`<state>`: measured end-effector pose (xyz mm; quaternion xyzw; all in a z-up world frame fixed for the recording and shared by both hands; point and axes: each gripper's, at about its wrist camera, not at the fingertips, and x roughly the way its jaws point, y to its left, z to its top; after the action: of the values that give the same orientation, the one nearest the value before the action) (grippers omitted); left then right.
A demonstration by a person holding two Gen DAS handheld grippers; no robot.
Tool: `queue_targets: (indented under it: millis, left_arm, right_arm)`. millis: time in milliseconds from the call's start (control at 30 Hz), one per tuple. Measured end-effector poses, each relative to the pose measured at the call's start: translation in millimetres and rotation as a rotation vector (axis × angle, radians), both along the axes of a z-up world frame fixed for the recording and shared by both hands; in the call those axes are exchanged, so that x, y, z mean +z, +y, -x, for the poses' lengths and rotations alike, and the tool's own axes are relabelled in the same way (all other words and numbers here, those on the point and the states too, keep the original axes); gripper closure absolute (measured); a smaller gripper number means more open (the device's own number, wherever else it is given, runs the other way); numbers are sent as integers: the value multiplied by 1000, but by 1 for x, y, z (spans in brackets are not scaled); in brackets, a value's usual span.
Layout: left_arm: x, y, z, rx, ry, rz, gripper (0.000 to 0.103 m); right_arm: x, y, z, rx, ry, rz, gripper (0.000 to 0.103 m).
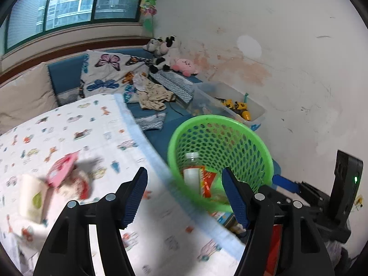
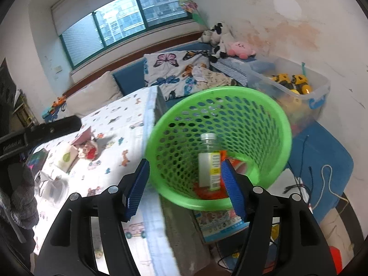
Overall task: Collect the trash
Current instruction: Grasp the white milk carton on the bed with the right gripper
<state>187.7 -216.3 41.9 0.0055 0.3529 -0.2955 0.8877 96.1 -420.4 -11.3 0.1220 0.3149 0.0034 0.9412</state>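
Note:
A green mesh basket (image 1: 220, 119) (image 2: 218, 89) stands tilted just past the table's right edge. Inside it lie a clear plastic bottle (image 1: 192, 172) (image 2: 209, 161) and a red wrapper (image 1: 207, 181). On the patterned tablecloth lie a pink packet (image 1: 61, 171) (image 2: 81, 135), a crumpled red-and-white wrapper (image 1: 78, 184) (image 2: 88, 151) and a white tissue pack (image 1: 32, 197) (image 2: 66, 158). My left gripper (image 1: 185, 171) is open over the table edge, holding nothing. My right gripper (image 2: 185, 162) is open at the basket's near rim, its pads apart from the bottle.
A clear bin of yellow toy trucks (image 1: 232, 105) (image 2: 299, 87) sits behind the basket by the wall. Plush toys (image 1: 184, 65) and a butterfly blanket (image 1: 108, 71) lie on the blue bench. Cables (image 2: 322, 179) trail at lower right. Crumpled clear plastic (image 2: 55, 188) rests on the table.

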Motion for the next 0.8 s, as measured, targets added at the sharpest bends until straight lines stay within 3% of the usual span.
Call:
queue_targets:
  millis: [467, 800]
  left_arm:
    - [-4, 127, 32, 210, 4, -30, 31]
    - [-3, 231, 51, 405, 6, -18, 30]
  right_arm:
    - [10, 70, -14, 167, -15, 0, 34]
    - [14, 153, -28, 382, -21, 34, 30]
